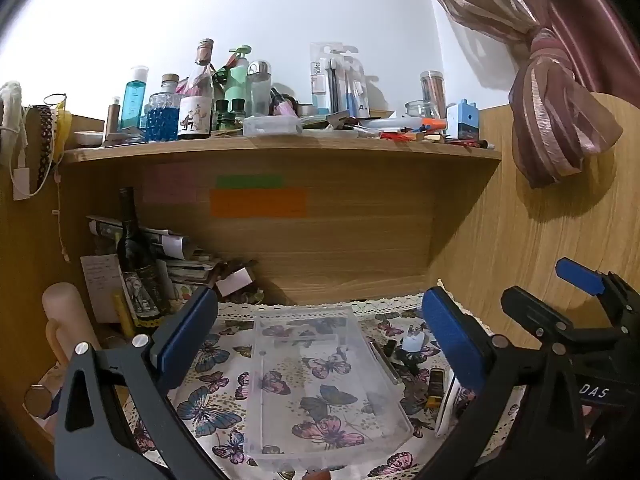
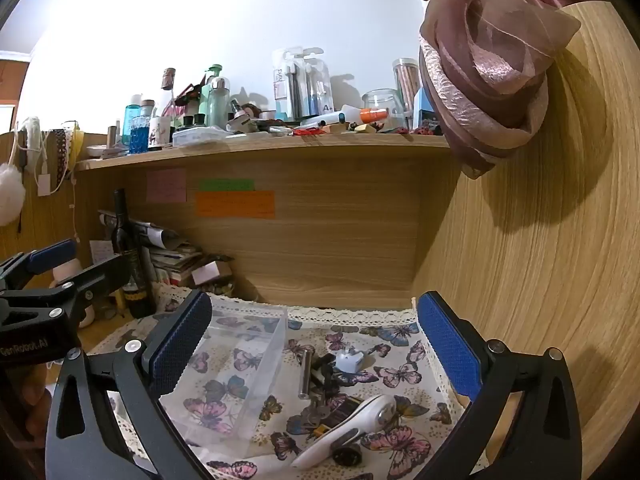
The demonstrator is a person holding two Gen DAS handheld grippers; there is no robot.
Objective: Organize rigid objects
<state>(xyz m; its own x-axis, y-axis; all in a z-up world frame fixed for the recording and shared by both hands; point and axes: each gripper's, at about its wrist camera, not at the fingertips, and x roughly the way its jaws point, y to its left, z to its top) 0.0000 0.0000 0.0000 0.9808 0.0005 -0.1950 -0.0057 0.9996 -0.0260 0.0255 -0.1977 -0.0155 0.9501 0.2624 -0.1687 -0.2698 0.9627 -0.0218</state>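
Note:
A clear plastic box [image 1: 320, 380] lies empty on the butterfly-print cloth [image 1: 208, 408]; it also shows in the right wrist view [image 2: 236, 364]. Right of it lies a small pile: a metal cylinder [image 2: 306, 372], a white plug adapter [image 2: 350, 360], a white handled tool [image 2: 352, 428], keys [image 2: 316, 412], a black round piece [image 2: 347, 456]. My left gripper [image 1: 320, 340] is open above the box, holding nothing. My right gripper [image 2: 316, 344] is open above the pile, holding nothing.
A wooden shelf [image 1: 280, 148] above carries many bottles and stationery. A dark wine bottle [image 1: 136, 260] and stacked papers [image 1: 180, 256] stand at the back left. A wooden side panel [image 2: 540, 260] and a tied curtain [image 2: 488, 80] close the right side.

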